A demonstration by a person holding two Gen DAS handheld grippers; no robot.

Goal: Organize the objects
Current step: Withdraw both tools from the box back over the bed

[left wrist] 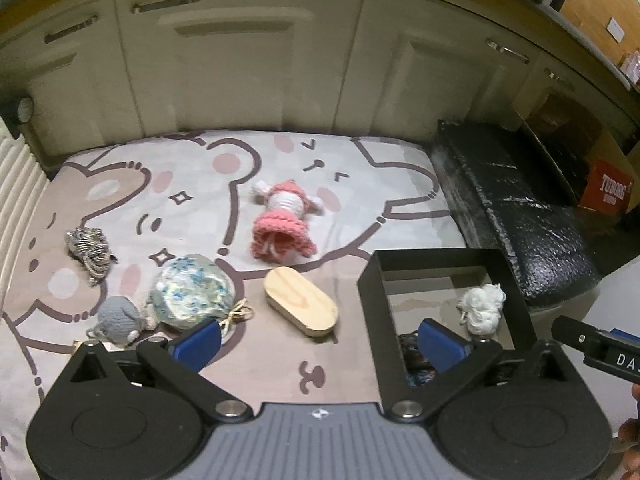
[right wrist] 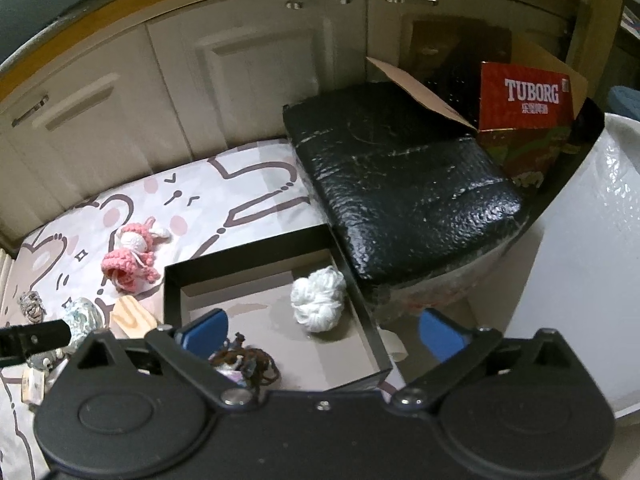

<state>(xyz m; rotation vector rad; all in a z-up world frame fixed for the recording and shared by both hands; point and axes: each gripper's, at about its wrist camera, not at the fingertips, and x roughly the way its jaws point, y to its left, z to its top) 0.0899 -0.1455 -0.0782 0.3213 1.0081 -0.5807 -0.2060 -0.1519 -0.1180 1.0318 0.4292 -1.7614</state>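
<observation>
On the far left of the printed sheet (left wrist: 280,152) lies a zebra-striped bundle (left wrist: 90,249), then a speckled pouch (left wrist: 191,291), a wooden block (left wrist: 302,302) and the pink crochet doll (left wrist: 282,220). Right of them, the black tray (right wrist: 176,280) holds white yarn (right wrist: 318,300) (dark yarn (right wrist: 244,362) nearer). Your left gripper (left wrist: 320,346) and right gripper (right wrist: 322,336) have fingers spread wide, empty.

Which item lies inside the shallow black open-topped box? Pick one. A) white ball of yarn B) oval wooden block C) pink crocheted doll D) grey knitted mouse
A: the white ball of yarn sits on the floor of the shallow black box, while the doll, block and mouse lie outside on the printed sheet.
</observation>
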